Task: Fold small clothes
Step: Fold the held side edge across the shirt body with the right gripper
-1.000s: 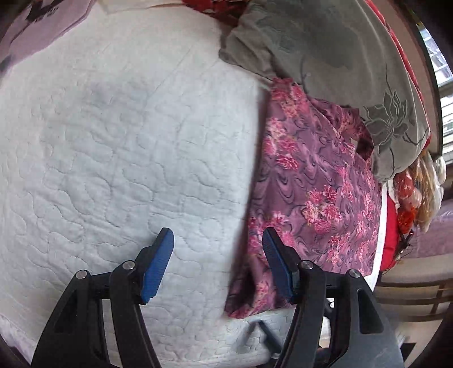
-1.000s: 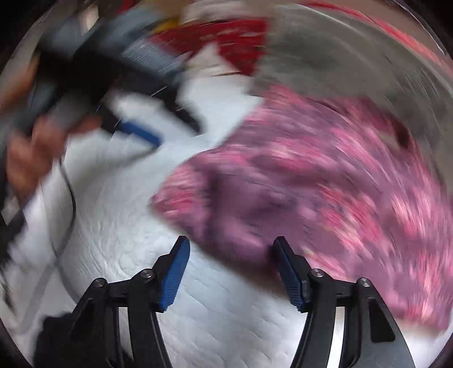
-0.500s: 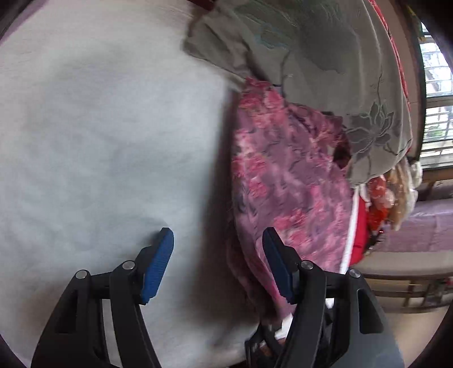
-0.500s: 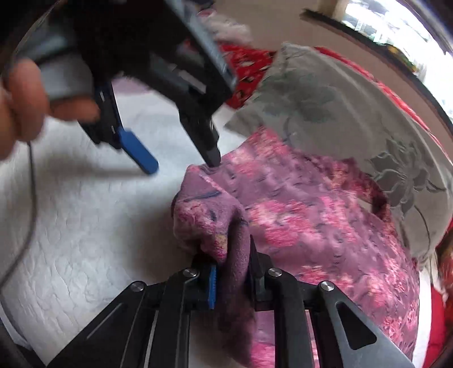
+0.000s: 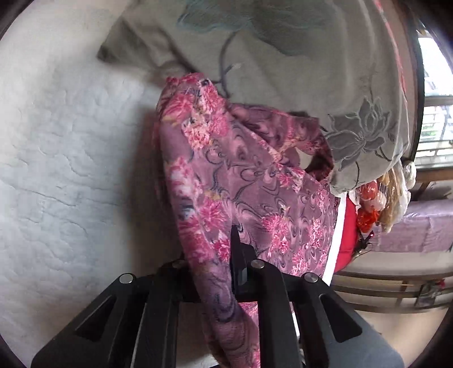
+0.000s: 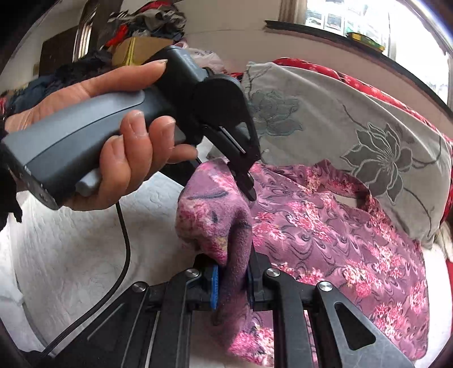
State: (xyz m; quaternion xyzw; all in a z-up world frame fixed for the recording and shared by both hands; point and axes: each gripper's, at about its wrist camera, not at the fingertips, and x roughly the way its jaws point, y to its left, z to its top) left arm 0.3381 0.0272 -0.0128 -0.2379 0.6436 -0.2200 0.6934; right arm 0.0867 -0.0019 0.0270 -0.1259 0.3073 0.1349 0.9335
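A purple garment with pink flowers (image 5: 243, 186) lies on a white quilted bed (image 5: 65, 158); it also shows in the right wrist view (image 6: 334, 232). My left gripper (image 5: 215, 271) is shut on the garment's near edge, and the cloth drapes over its fingers. My right gripper (image 6: 230, 280) is shut on a bunched fold of the same garment. In the right wrist view the left gripper (image 6: 249, 189), held by a hand (image 6: 124, 153), pinches the cloth just beyond my right one.
A grey pillow with flower embroidery (image 5: 283, 62) lies against the garment's far side, also in the right wrist view (image 6: 354, 127). A red blanket (image 6: 368, 85) sits behind it. A wooden bench (image 5: 396, 283) stands beside the bed. A window (image 6: 354, 19) is at the back.
Both grippers were open a second ago. The right one closed on the garment's fold first, then the left moved right and closed on its edge.
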